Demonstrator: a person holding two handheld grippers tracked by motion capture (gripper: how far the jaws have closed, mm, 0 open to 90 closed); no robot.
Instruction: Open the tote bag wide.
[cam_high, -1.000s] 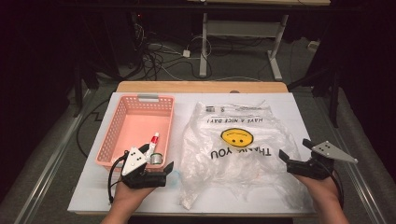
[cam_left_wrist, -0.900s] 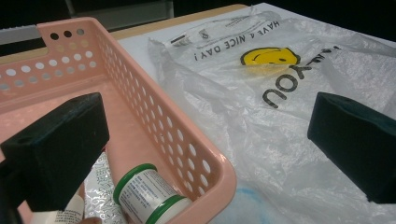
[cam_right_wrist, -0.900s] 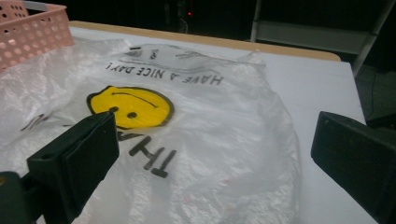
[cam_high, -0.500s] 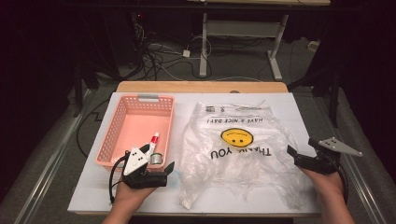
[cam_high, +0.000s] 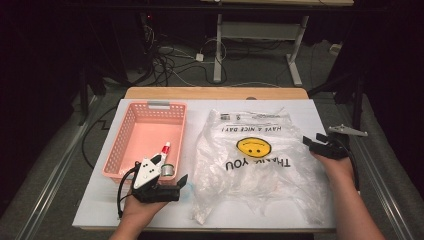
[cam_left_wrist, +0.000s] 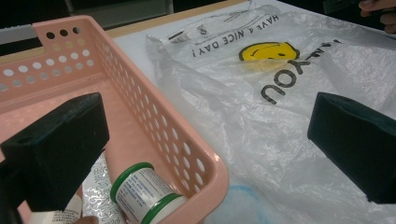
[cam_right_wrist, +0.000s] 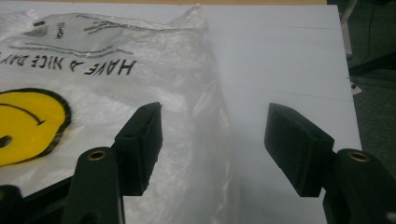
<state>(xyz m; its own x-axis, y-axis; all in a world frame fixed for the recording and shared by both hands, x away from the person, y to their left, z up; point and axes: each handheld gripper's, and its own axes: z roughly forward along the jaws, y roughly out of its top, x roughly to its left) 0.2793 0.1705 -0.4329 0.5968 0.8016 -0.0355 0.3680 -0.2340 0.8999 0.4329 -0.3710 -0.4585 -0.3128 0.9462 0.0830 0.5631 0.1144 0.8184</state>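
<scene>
We see the crinkled clear plastic bag with a yellow smiley face (cam_high: 255, 160) lying flat on the white table (cam_high: 310, 112), just beside the pink perforated plastic basket (cam_high: 145, 132). Our right gripper (cam_high: 314, 143) sits at the bag's edge, its jaws having just been closing yet apart, the edge between them unpinched. Our left gripper (cam_high: 176, 184) rests jaws wide by the basket's corner.

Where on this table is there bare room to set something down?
Free: the white strip between the plastic bag and the table's right edge, ahead of the right gripper; also most of the pink basket's floor. Crowded: the basket's near corner with jar, tube and left gripper.
</scene>
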